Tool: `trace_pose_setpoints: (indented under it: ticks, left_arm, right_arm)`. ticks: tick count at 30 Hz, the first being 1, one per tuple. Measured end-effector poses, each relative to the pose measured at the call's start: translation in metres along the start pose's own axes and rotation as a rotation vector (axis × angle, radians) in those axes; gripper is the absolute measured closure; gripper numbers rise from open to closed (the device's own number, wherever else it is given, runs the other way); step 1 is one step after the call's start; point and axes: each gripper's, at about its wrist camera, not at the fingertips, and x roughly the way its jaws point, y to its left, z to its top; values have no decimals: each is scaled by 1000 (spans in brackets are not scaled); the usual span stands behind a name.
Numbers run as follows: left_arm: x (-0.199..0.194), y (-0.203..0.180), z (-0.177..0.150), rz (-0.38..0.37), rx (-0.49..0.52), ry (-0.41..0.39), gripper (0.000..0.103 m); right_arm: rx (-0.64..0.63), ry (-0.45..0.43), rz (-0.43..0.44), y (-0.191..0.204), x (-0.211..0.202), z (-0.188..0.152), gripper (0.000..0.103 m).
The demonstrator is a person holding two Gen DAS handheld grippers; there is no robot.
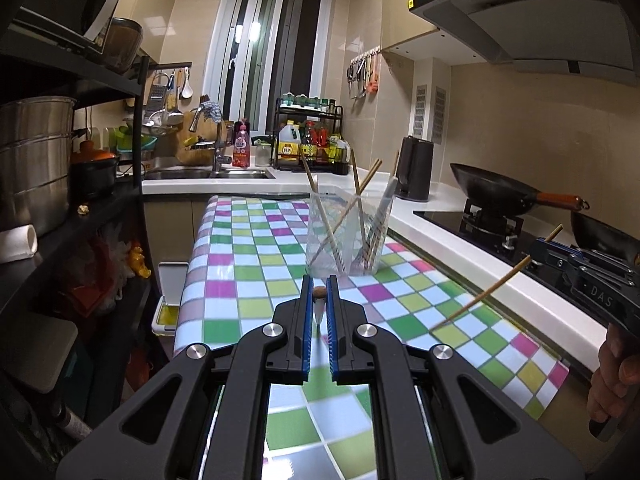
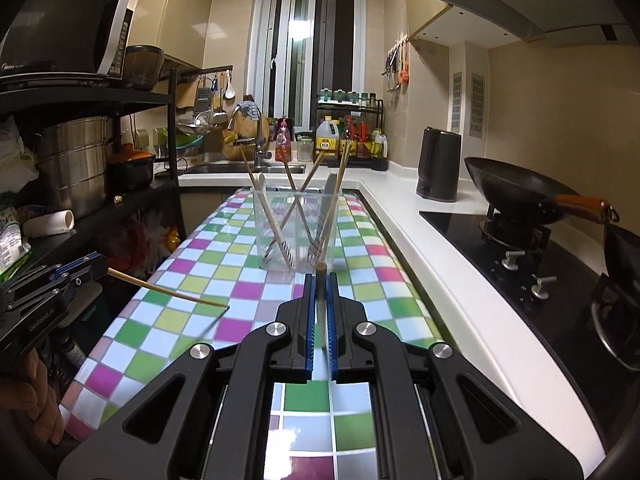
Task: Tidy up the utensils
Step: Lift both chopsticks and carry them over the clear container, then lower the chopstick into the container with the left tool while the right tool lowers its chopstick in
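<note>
The left gripper point(image 1: 319, 300) sits at the lower centre of its own view, jaws drawn narrow on a chopstick point(image 1: 319, 307) seen end-on, brown tip up. In the right wrist view that same gripper point(image 2: 82, 270) appears at the left edge with the chopstick point(image 2: 168, 290) slanting down toward the checked tablecloth point(image 2: 256, 292); whether its tip touches the cloth cannot be told.

The right gripper point(image 2: 319, 300) is likewise closed narrow on a second chopstick point(image 2: 320, 280), standing nearly upright between the blue pads. From the left wrist view it shows at the right edge point(image 1: 538, 254), the chopstick point(image 1: 484, 294) angling down toward the cloth.

Just beyond both, at centre frame, stands the clear cup point(image 2: 294, 232), already holding several chopsticks and what looks like a fork (the glass blurs the detail). They lean crosswise, some ends poking above the rim.

The likely trouble is at the cup mouth. A chopstick lowered at a slant could catch on the crossed sticks or strike the rim, and the light plastic may tip or skid on the glossy cloth. Each stick is pinched at only one point, so it could swivel or slip out if it meets resistance. Both grippers arriving together might also knock each other.
</note>
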Motion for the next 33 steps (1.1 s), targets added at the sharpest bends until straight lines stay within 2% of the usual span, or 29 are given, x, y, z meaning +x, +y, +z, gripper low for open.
trace_pose_setpoints:
  ticks: [6,10,14,20,33]
  left_arm:
    - [8,2,32,-19,1,-18,97]
    - [20,2,51,-37,-11,1,97]
    - [39,4,73,-79,-33,69,97]
    - [60,-2,104,-95,-17,142,97]
    - [113,-2,181,-124,-23,291,97]
  right_arm:
    - [-20,-8,18,-1,10,26,97]
    - [-14,1,41,-5,21,41,97]
    - [-2,27,68,-10,35,55,97]
    - [0,73,110,-14,58,74,97]
    - [1,75,173,-19,87,145,97]
